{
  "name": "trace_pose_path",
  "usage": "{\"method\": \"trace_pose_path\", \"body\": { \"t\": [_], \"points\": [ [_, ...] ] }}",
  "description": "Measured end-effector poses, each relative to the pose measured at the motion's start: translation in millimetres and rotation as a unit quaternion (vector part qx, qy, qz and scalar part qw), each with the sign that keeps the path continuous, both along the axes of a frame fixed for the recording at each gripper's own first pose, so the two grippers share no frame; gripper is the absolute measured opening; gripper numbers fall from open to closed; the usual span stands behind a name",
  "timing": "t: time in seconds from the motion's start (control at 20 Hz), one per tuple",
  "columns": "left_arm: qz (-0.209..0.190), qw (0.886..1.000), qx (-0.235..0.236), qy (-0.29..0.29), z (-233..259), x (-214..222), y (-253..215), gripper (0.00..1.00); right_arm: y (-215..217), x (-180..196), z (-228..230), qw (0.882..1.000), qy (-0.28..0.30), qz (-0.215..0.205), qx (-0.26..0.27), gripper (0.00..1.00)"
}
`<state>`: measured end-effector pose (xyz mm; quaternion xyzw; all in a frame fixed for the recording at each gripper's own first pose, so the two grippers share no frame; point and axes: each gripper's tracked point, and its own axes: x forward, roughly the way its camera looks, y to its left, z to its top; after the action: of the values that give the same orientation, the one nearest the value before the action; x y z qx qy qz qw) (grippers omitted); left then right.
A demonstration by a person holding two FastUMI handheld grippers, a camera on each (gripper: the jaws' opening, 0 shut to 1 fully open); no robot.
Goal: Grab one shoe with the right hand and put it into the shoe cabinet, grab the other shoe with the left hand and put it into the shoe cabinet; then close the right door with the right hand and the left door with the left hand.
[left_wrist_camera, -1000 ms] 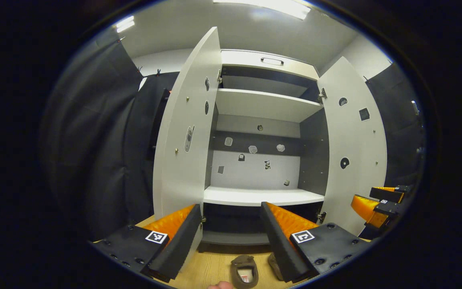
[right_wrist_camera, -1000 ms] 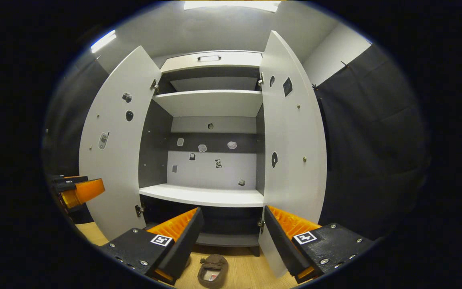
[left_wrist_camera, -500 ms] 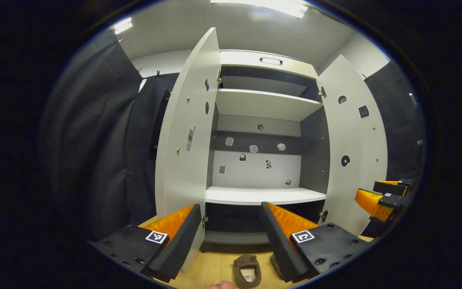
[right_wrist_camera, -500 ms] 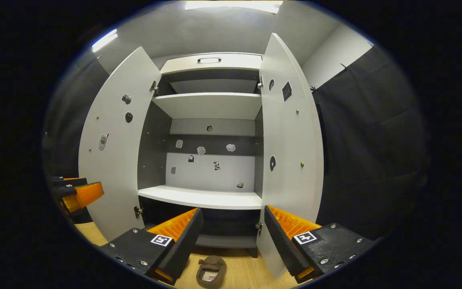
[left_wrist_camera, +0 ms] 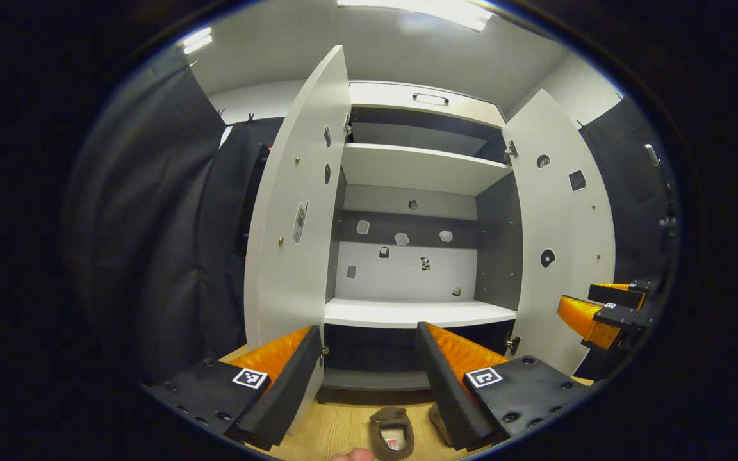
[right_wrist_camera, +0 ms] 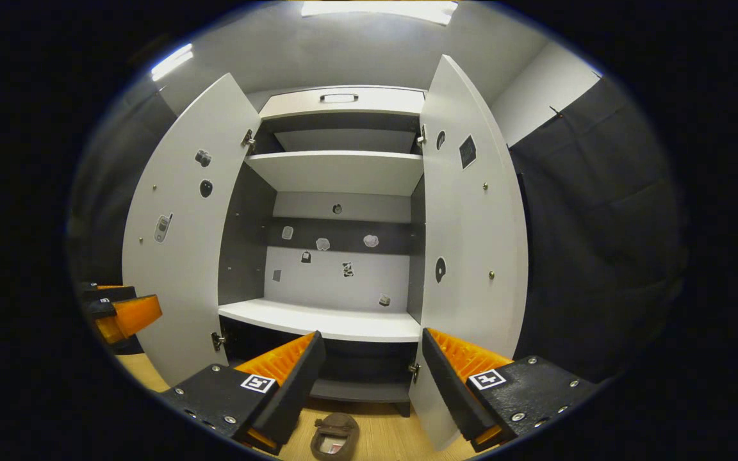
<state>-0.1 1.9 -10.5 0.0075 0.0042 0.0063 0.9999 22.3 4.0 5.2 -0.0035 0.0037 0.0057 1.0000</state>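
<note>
Clearly nothing is done yet. The right gripper (right_wrist_camera: 369,378) hangs wide open and empty above a brown shoe (right_wrist_camera: 334,435) on the wooden floor (right_wrist_camera: 394,435), before the shoe cabinet (right_wrist_camera: 337,192). The left gripper (left_wrist_camera: 369,378) gapes empty too, shoes (left_wrist_camera: 392,432) below it. Both doors, left door (left_wrist_camera: 292,224) and right door (right_wrist_camera: 471,243), stand open; shelves bare. Since a second ago both grippers have drifted only slightly.

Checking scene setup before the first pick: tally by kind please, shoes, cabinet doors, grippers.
Brown shoes: 2 (one partly behind a finger)
Open cabinet doors: 2
Left gripper, right gripper, both open: 2
Total: 6
</note>
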Motion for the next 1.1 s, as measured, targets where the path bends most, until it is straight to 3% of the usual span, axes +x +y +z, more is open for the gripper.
{"method": "trace_pose_path", "body": {
  "t": [0.25, 0.6, 0.8, 1.1],
  "points": [
    [0.005, 1.0, -0.005, 0.004, -3.9, -0.2, 3.3, 0.96, 14.4, 28.6, -33.7, 0.999, 0.032, 0.021, -0.022, 0.94],
    [0.016, 1.0, -0.011, 0.007, -8.4, -0.6, 11.4, 0.96, 36.1, 53.8, -154.9, 0.988, 0.138, 0.05, -0.058, 0.94],
    [0.023, 1.0, -0.017, 0.013, -13.3, -1.2, 17.3, 0.96, 40.0, 45.8, -244.9, 0.972, 0.22, 0.057, -0.062, 0.95],
    [0.03, 0.999, -0.018, 0.02, -20.7, 0.7, 23.5, 0.96, 33.0, 19.1, -348.9, 0.934, 0.35, 0.046, -0.054, 0.94]
  ]
}}
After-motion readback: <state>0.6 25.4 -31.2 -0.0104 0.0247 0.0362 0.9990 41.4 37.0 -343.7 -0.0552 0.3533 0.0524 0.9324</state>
